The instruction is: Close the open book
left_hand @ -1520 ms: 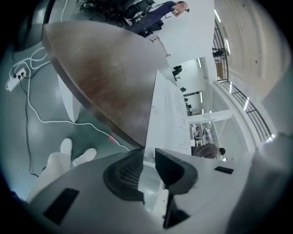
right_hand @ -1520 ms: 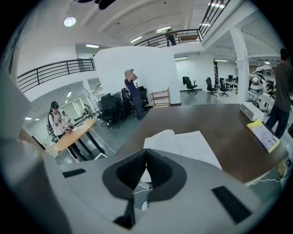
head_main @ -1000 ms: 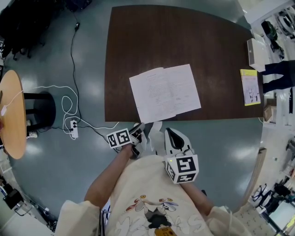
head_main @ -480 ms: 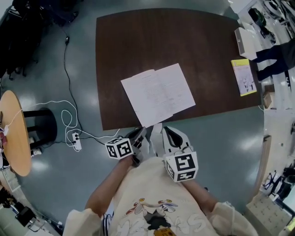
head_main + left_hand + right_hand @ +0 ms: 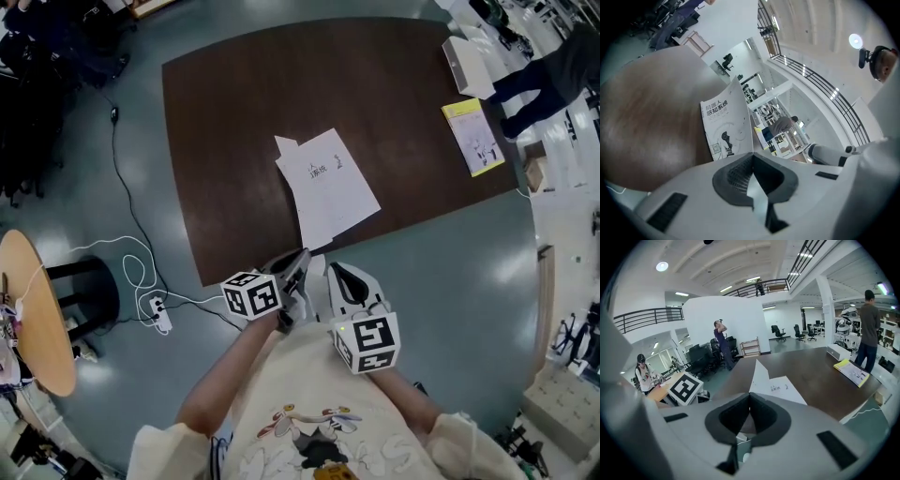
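Note:
The book (image 5: 326, 187) lies near the front edge of the dark brown table (image 5: 234, 112). Its left cover is lifted and folded over toward the right half, with the printed title side showing. My left gripper (image 5: 302, 255) is at the book's near corner, shut on the cover's edge. In the left gripper view the cover (image 5: 724, 126) stands nearly upright and its edge runs into the left gripper (image 5: 752, 154). My right gripper (image 5: 333, 269) hovers just off the table's front edge, shut and holding nothing. Beyond the right gripper (image 5: 750, 394), the book (image 5: 780, 387) shows with its raised cover.
A yellow booklet (image 5: 474, 136) and a white box (image 5: 466, 66) lie at the table's far right, where a person (image 5: 553, 66) stands. On the floor to the left are a white cable with a power strip (image 5: 159, 314) and a round wooden table (image 5: 33, 309).
The book lay open flat. Now its left cover has been raised and swung over to the right, with my left gripper rising and rolling with it. The right gripper shifted slightly.

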The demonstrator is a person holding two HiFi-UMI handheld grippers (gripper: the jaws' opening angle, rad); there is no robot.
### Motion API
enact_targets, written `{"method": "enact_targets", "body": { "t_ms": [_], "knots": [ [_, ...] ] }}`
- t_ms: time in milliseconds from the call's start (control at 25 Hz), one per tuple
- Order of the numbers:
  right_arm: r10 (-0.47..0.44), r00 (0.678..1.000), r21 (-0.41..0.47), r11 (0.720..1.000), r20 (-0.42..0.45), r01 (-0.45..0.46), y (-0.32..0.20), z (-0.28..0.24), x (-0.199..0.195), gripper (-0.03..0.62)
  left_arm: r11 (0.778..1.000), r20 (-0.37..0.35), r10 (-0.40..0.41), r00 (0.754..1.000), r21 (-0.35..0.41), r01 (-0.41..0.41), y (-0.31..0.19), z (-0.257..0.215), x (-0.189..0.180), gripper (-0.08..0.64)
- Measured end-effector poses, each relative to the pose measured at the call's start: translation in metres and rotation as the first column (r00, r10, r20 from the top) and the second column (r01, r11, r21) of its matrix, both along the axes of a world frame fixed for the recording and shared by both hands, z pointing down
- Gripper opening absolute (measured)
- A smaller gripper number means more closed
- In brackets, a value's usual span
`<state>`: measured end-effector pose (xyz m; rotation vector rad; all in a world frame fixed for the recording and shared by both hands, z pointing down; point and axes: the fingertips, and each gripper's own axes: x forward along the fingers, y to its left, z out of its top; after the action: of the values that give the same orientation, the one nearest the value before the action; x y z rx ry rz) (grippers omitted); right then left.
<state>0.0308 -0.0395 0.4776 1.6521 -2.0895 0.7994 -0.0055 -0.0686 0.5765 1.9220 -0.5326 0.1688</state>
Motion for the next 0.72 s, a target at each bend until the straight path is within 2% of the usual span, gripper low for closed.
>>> {"method": "enact_targets", "body": {
  "t_ms": [200,360,480,720],
  "knots": [
    [0.067,0.998,-0.002,0.998,-0.007,-0.067,0.007,-0.001,0.02,0.006,0.995,0.005,0.093,0.996,0.024,-0.094,-0.011,-0.004,0.041,0.008],
    [0.117,0.993,-0.004,0.993,-0.01,-0.117,0.011,-0.002,0.037,0.006,0.983,0.011,0.182,0.983,0.027,-0.182,-0.012,0.0,0.078,0.012],
    [0.147,0.989,-0.007,0.989,-0.011,-0.147,0.013,-0.002,0.049,0.006,0.969,-0.008,0.246,0.969,0.029,-0.245,-0.011,0.0,0.106,0.132],
    [0.185,0.983,-0.01,0.983,-0.011,-0.185,0.014,0.001,0.063,0.006,0.952,-0.005,0.305,0.952,0.037,-0.304,-0.013,0.005,0.127,0.198]
  ]
}}
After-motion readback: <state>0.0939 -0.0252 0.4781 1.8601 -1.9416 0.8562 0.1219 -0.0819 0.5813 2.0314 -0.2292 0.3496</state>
